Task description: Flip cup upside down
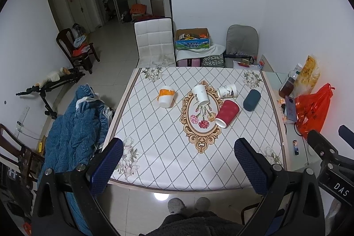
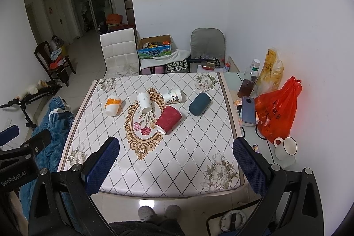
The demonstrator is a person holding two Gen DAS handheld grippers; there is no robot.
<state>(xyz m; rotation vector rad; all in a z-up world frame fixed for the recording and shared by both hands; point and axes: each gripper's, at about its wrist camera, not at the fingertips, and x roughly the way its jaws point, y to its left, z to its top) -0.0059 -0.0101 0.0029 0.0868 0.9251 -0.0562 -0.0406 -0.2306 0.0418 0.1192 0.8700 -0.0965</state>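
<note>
Several cups lie on their sides on the patterned tablecloth point(image 1: 168, 158): a white cup with an orange band point(image 1: 166, 97) point(image 2: 112, 106), a plain white paper cup point(image 1: 201, 95) point(image 2: 144, 102), a printed white paper cup point(image 1: 227, 90) point(image 2: 173, 96), a red ribbed cup point(image 1: 226, 113) point(image 2: 168, 119) and a dark teal cup point(image 1: 251, 100) point(image 2: 199, 103). My left gripper point(image 1: 178, 166) is open and empty above the table's near edge. My right gripper point(image 2: 176, 166) is open and empty, also high above the near edge, far from the cups.
A red plastic bag point(image 2: 276, 112), a phone point(image 2: 249, 110), bottles point(image 2: 249, 81) and a white mug point(image 2: 285, 147) sit on the glass side surface at right. A blue jacket point(image 1: 77, 125) hangs at the table's left. Chairs point(image 1: 154, 43) stand behind the table.
</note>
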